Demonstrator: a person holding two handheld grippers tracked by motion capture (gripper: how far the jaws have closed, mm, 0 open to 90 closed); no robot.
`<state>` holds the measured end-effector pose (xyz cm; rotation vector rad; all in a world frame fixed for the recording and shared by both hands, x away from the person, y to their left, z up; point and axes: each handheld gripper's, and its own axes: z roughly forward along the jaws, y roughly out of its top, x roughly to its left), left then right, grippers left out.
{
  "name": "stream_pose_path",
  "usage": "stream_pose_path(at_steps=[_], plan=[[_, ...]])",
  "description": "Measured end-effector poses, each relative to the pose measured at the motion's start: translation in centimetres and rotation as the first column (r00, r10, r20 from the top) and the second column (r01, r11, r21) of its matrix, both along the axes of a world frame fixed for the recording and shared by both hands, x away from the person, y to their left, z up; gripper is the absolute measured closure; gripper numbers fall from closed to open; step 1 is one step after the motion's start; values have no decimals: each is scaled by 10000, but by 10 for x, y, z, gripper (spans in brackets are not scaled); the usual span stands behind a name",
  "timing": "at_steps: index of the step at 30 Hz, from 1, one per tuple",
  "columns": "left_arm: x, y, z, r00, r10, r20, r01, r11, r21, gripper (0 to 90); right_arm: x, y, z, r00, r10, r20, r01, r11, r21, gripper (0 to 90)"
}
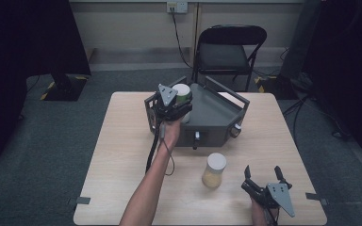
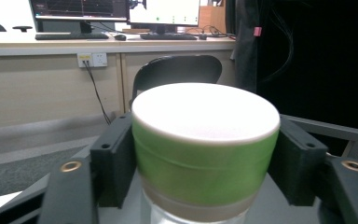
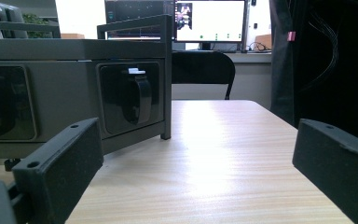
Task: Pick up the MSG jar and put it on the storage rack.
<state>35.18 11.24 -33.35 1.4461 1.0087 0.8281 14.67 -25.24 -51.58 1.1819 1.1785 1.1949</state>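
A jar with a white lid and green band (image 1: 183,93) (image 2: 205,140) sits between the jaws of my left gripper (image 1: 175,109) (image 2: 205,163), which is shut on it over the left part of the grey metal rack (image 1: 217,113). Whether the jar rests on the rack's top or hangs above it is unclear. A second jar (image 1: 214,170), white-lidded with yellowish contents, stands upright on the table in front of the rack. My right gripper (image 1: 263,175) (image 3: 191,172) stands open low over the table at the near right, with nothing between its jaws, right of that jar.
The grey rack (image 3: 74,84) has black knobs on its front face and open bar frames at its corners. A black folding chair (image 1: 228,49) stands behind the wooden table (image 1: 122,155). Dark curtains flank the room. Bare tabletop lies left of the rack.
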Motion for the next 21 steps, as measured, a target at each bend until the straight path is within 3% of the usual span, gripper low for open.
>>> stream_pose_path(at_steps=[4,8,11,13,17,21], plan=[[2,7,-1,9999,-71,-86,69,9996,-285,94,0,0,0,10000,-3,1,3,10000,-2,0],[-1,11,-3,9999,79,88,-77,9994,-325,1,0,0,0,10000,-22,1,22,10000,-2,0],[-5,14,-4,9998,-13,216,19,9997,-248,0,0,1,0,10000,-38,0,38,10000,1,0],[-6,15,-2,9995,-80,292,79,10000,41,1,0,1,0,10000,-38,0,38,10000,-1,0],[-9,20,0,9990,-257,377,261,9996,-117,0,0,1,0,10000,-48,0,48,10000,-2,0],[-15,23,1,9977,-326,592,319,9994,131,0,0,1,0,10000,-53,1,53,10000,-1,0]])
